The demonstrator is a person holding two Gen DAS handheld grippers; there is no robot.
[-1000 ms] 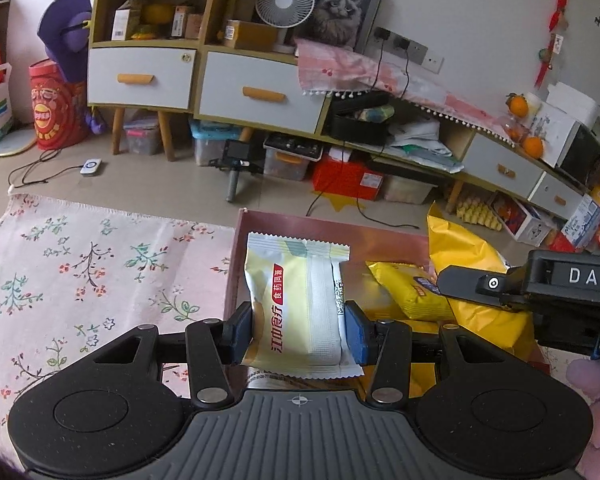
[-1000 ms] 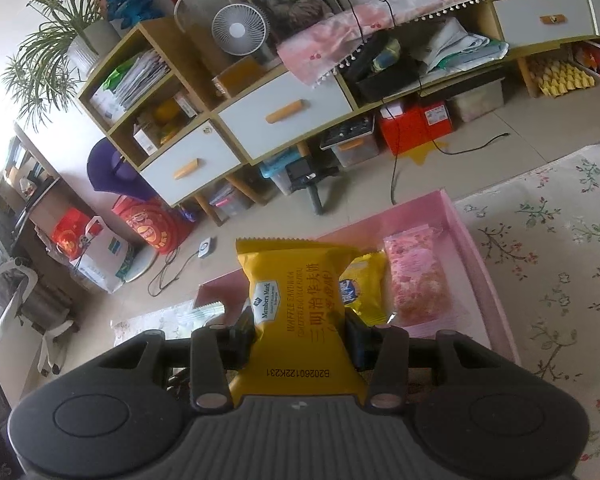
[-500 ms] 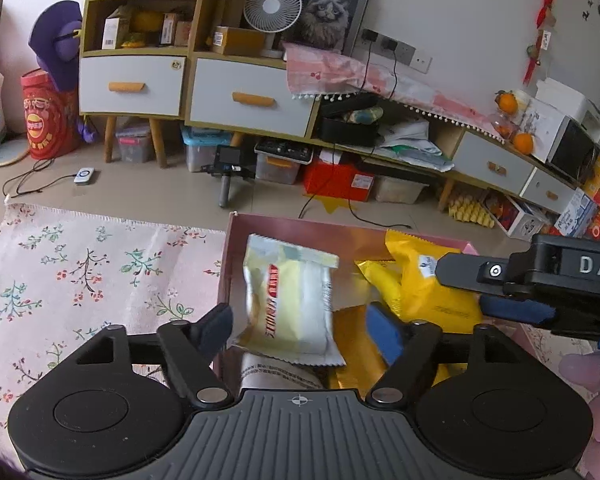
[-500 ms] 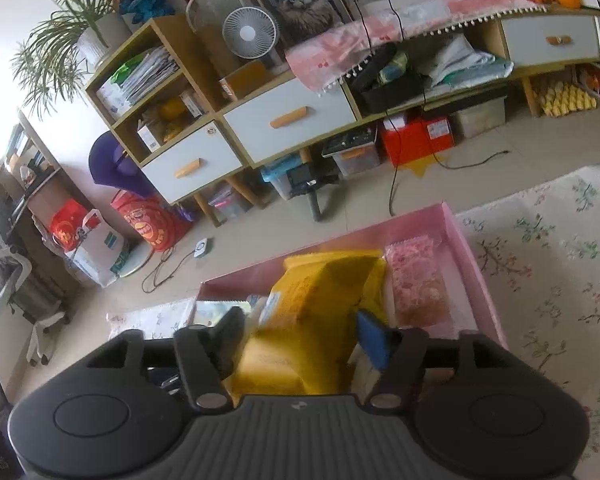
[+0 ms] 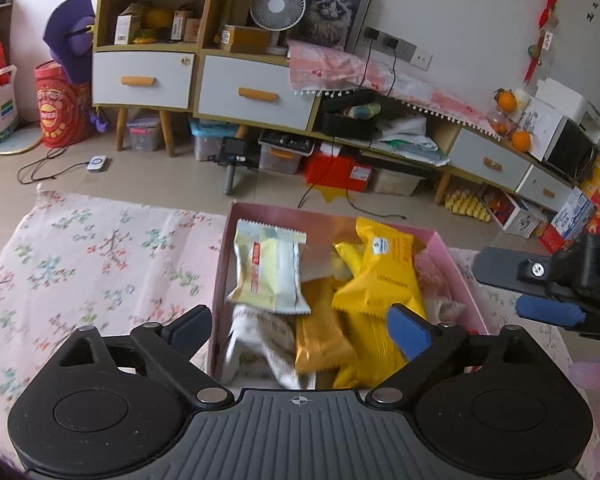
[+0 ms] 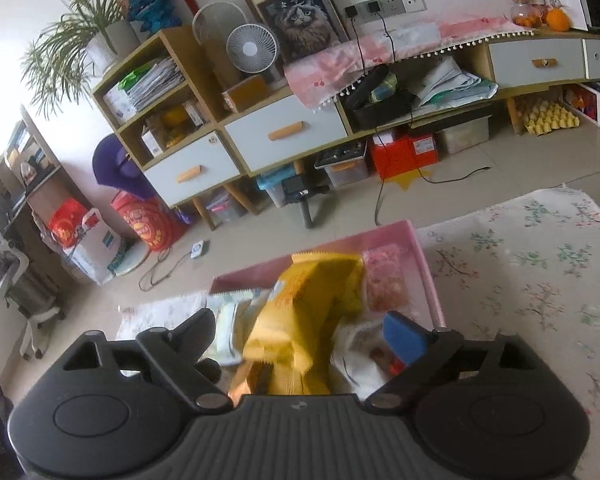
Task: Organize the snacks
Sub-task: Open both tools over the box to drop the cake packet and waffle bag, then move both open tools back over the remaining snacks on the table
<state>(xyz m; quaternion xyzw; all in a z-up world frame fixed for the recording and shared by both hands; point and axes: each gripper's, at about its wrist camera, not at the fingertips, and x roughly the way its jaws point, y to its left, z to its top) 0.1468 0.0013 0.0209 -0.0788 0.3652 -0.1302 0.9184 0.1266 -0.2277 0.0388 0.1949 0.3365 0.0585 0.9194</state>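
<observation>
The pale yellow-and-white snack packet (image 5: 269, 276) lies in the pink box (image 5: 456, 268) atop other packets, beside a yellow packet (image 5: 384, 276); the box sits on a floral cloth (image 5: 100, 256); the left claw (image 5: 300, 326) and right claw (image 6: 300, 330) have just been opening and stand wide, gripping nothing.

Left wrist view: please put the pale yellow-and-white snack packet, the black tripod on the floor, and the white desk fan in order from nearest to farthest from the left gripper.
1. Pale yellow-and-white snack packet: in the pink box, just ahead of the open left gripper.
2. Black tripod: on the floor beyond the box.
3. White desk fan: on the cabinet by the wall.
</observation>
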